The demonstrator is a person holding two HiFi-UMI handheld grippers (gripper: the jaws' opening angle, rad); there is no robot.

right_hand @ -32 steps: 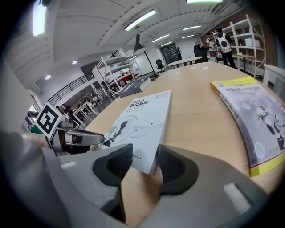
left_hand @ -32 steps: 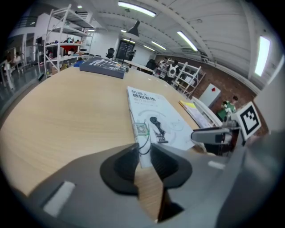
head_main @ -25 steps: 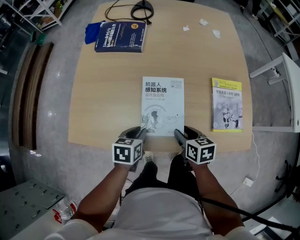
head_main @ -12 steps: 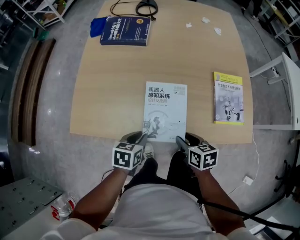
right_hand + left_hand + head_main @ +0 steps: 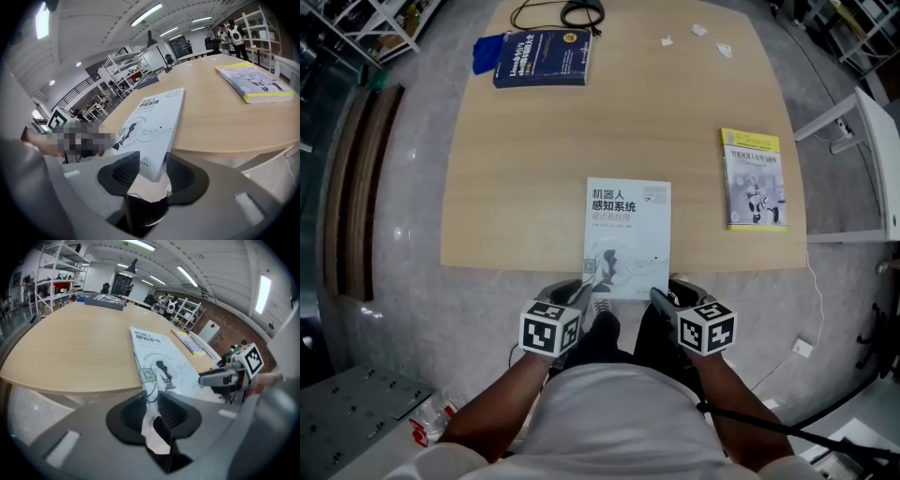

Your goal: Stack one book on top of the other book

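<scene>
Three books lie on the one wooden table [image 5: 525, 187], and two grippers meet at its near edge. The white book [image 5: 626, 234] sits at the middle of that near edge, flat and squared to it, its lower end hanging out past the table's rim. Its cover is white with a pale grey line drawing and a small dark robot-like figure low down; the black title reads 机器人 感知系统, with a smaller line beneath too fine to read and a small mark at the upper right corner. The yellow-edged book [image 5: 754, 178] lies at the table's right edge; its grey cover shows a robot picture, and its title print is too small to read. The dark blue book [image 5: 542, 58] lies at the table's far left corner with white lettering too small to make out, a blue cloth [image 5: 485, 53] just beside it. One black cable [image 5: 572, 11] loops at the table's far edge, and three white paper scraps [image 5: 699, 30] lie near the far right corner. The left gripper [image 5: 581, 286] has just been closing its jaws and pinches the overhanging near left corner of the white book; the right gripper [image 5: 664, 287] clamps the thicker near right corner, with a jaw on each face.
</scene>
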